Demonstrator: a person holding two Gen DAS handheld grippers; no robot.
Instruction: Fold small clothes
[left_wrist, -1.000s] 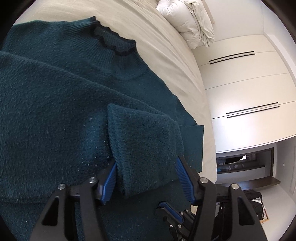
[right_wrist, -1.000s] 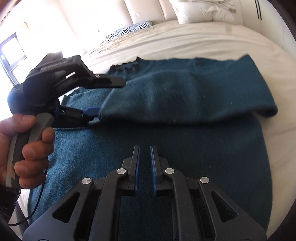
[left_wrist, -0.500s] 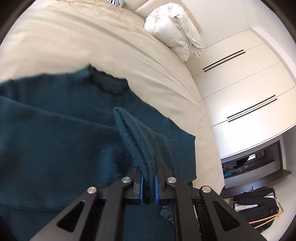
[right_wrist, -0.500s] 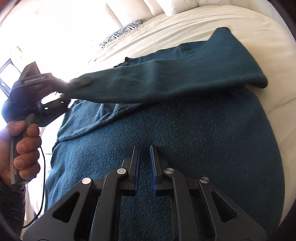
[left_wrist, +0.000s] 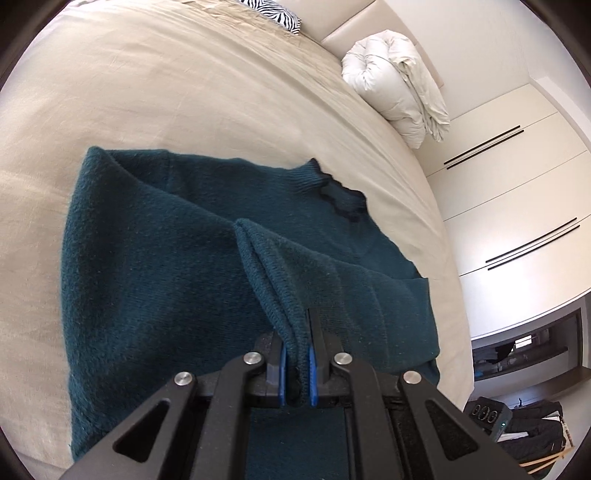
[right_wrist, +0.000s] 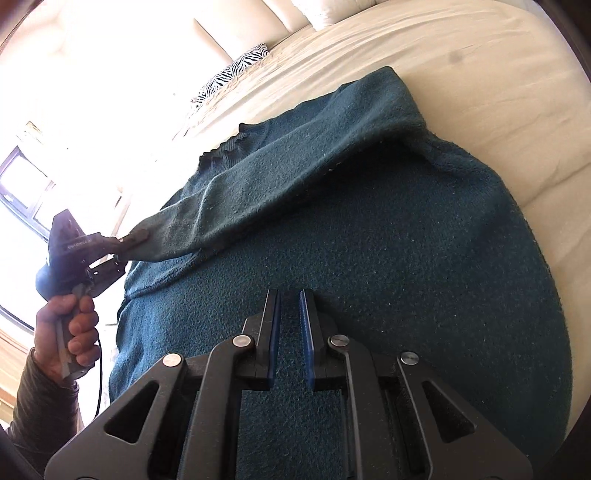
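A dark teal knit sweater (left_wrist: 147, 280) lies spread on a beige bed (left_wrist: 184, 92), collar (left_wrist: 340, 195) toward the headboard. My left gripper (left_wrist: 295, 332) is shut on the sweater's sleeve cuff (left_wrist: 273, 273) and holds it lifted above the body. In the right wrist view the left gripper (right_wrist: 125, 247) pulls the sleeve (right_wrist: 280, 177) taut across the sweater (right_wrist: 406, 277). My right gripper (right_wrist: 288, 306) hovers close over the sweater's body, its jaws nearly shut with a narrow gap and nothing between them.
A rolled white duvet (left_wrist: 395, 81) and a zebra-print pillow (left_wrist: 273, 11) lie at the head of the bed. White wardrobe doors (left_wrist: 517, 206) stand beyond the bed's right edge. Dark items (left_wrist: 528, 435) lie on the floor there.
My left gripper closed on the sleeve cuff, then lifted and drew it away to the left, stretching the sleeve. The right gripper stayed over the sweater's body.
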